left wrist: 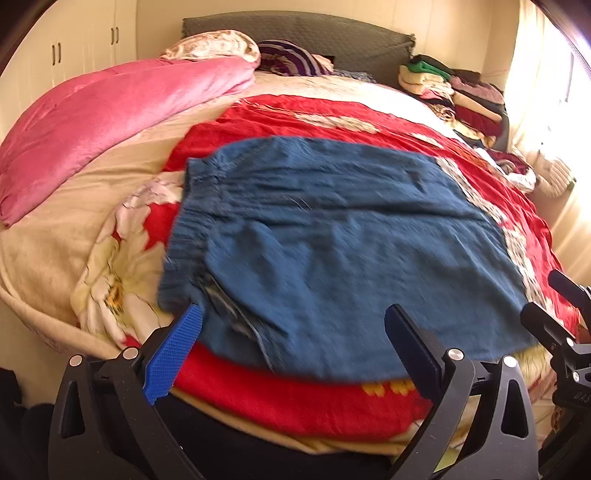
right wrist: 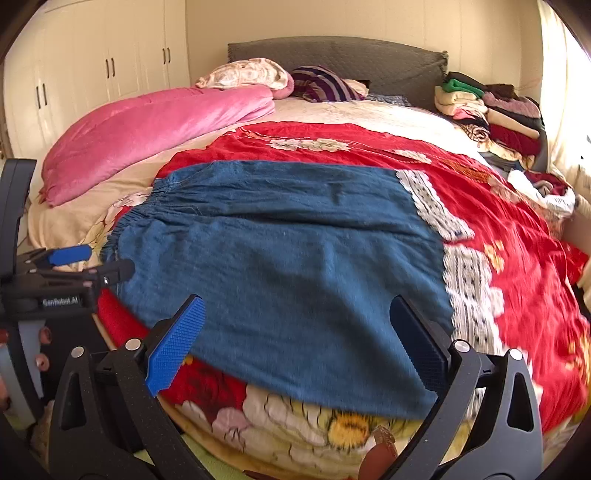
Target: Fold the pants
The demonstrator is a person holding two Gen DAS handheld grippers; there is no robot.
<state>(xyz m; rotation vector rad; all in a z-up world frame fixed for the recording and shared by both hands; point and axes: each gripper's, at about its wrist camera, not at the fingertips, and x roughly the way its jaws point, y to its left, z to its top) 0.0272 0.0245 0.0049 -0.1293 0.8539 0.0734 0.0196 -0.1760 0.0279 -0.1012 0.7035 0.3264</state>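
Left gripper (left wrist: 293, 321): jaws wide, holding nothing, above near bed edge. Right gripper (right wrist: 297, 315): jaws wide, holding nothing. Blue pants (right wrist: 280, 266): folded flat on red floral blanket (right wrist: 517, 258), near bed edge, waistband toward left side. Pink quilt (right wrist: 147, 133): left far side. Clothes pile (right wrist: 491, 110): far right corner, beside headboard (right wrist: 332, 55).

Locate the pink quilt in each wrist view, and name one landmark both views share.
Left wrist: the pink quilt lies at upper left, left of the blue pants.
Right wrist: pink quilt at upper left, beyond the pants' waistband.
Shared landmark: the grey headboard at the far end.
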